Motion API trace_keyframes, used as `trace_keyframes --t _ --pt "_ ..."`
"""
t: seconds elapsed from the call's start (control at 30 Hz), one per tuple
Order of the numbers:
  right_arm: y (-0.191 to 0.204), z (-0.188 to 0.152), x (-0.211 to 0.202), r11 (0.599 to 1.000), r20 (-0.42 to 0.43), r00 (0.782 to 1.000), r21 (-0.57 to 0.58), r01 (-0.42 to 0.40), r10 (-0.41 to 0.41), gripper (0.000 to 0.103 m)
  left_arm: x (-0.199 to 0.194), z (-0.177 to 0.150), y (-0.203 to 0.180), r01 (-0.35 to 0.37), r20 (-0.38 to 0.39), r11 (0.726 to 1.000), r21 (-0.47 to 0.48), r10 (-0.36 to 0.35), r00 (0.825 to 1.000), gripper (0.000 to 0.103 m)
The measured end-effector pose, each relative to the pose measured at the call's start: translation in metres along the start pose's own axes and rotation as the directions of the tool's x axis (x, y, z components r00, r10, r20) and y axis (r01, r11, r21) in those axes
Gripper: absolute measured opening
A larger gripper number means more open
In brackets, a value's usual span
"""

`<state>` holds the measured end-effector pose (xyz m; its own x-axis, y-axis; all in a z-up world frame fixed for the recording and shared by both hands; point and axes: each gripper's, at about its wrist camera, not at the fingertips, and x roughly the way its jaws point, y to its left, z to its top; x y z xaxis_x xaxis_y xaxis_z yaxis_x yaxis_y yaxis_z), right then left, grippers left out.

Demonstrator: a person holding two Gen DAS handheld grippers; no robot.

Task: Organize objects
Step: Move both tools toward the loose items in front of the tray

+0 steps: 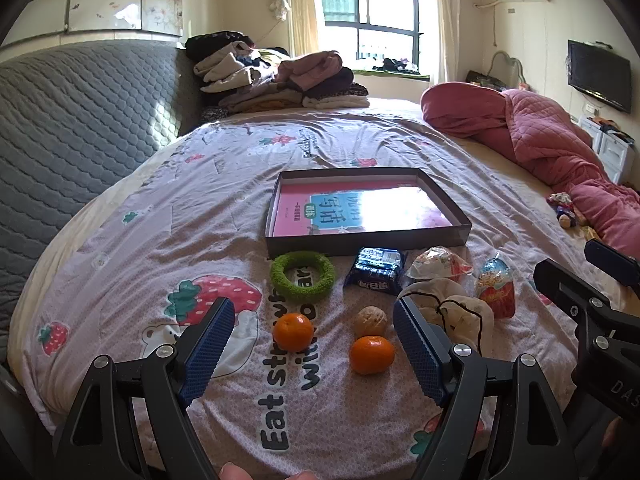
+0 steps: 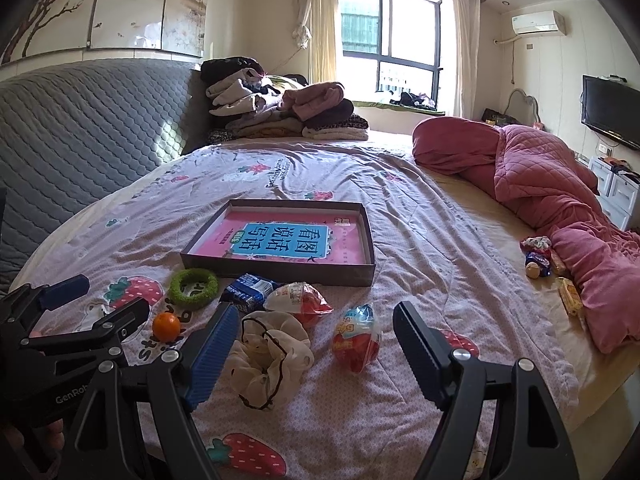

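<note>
1. While both tools hang spread and empty, the oranges (image 1: 370, 354) lie just ahead between the left tool's (image 1: 314, 354) fingers.
2. Beyond them sits the box (image 1: 366, 240); the right tool (image 2: 316, 356) frames the scrunchie (image 2: 268, 364).

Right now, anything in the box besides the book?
No. The shallow box holds only the pink book; snacks, oranges and ring lie on the bedspread in front.

The right claw's left finger (image 2: 212, 356) hides part of the cream scrunchie (image 2: 268, 364).
</note>
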<state>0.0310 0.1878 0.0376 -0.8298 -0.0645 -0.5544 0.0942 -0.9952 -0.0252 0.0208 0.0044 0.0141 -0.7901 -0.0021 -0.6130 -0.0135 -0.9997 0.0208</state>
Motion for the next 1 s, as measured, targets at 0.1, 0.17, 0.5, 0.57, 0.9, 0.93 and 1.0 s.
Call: trace_keyframes --t 0.1,0.17,0.5,0.57,0.9,0.93,1.0 --pt "0.000 0.000 0.000 1.000 0.001 1.000 -0.001 0.000 0.000 0.079 0.000 0.000 -0.001 0.000 -0.001 1.000 0.003 0.000 1.000 0.082" --pt "0.000 0.000 -0.001 1.000 0.001 1.000 -0.002 -0.002 0.002 0.079 0.000 0.000 -0.001 -0.002 -0.001 1.000 0.003 0.002 1.000 0.082" --pt "0.001 0.001 -0.003 1.000 0.008 1.000 -0.002 -0.001 0.001 0.079 0.000 -0.001 0.000 0.005 -0.005 1.000 0.003 -0.005 1.000 0.082" --pt "0.001 0.001 -0.003 1.000 0.008 1.000 -0.001 -0.003 0.003 0.079 0.001 -0.001 0.001 0.003 -0.008 1.000 0.003 -0.003 1.000 0.082" --pt "0.003 -0.003 0.005 1.000 -0.012 1.000 -0.012 -0.012 0.012 0.079 0.010 -0.005 0.005 0.007 -0.032 1.000 -0.002 -0.007 0.999 0.082" --pt "0.003 -0.004 0.007 1.000 -0.015 1.000 -0.013 -0.014 0.014 0.079 0.011 -0.006 0.005 0.009 -0.034 1.000 0.000 -0.009 0.999 0.082" --pt "0.002 -0.006 0.010 1.000 -0.022 1.000 -0.012 -0.019 0.019 0.079 0.014 -0.008 0.005 0.012 -0.045 1.000 0.004 -0.012 0.999 0.082"
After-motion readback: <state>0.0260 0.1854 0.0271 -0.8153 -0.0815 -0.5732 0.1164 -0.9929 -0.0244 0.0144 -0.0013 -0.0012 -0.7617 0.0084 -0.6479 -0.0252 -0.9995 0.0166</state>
